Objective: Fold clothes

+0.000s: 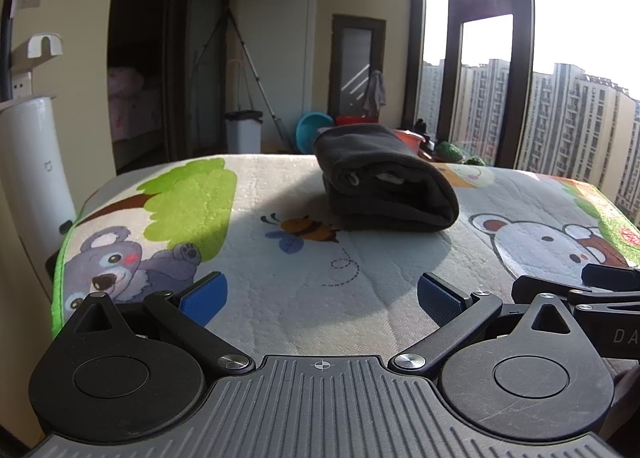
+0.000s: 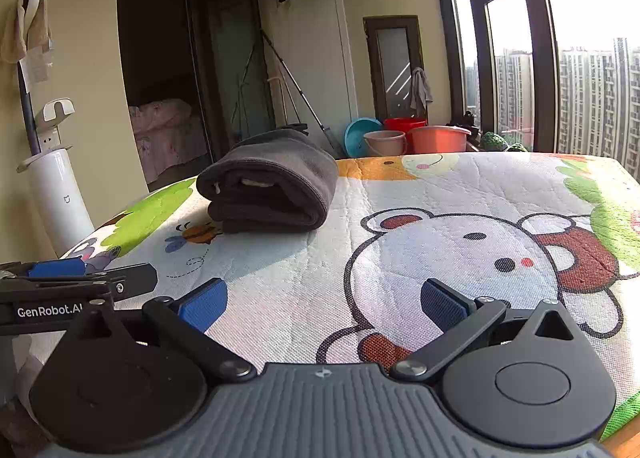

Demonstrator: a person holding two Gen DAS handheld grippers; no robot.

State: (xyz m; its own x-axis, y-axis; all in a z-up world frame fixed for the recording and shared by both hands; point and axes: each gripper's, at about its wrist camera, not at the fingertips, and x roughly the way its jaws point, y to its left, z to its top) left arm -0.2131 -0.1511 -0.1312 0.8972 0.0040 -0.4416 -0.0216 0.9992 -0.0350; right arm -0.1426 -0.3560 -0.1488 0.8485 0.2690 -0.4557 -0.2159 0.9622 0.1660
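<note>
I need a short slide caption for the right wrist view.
Folded dark garment rests on the cartoon bear mat; right gripper jaws open and empty.

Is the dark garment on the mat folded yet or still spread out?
Folded. The dark garment sits as a compact stack of layers on the mat, rounded fold edge showing, neither gripper touching it.

The folded cloth [image 1: 384,177] lies on the mat [image 1: 360,278], on the table, with buckets [image 2: 424,139] behind it.
</note>
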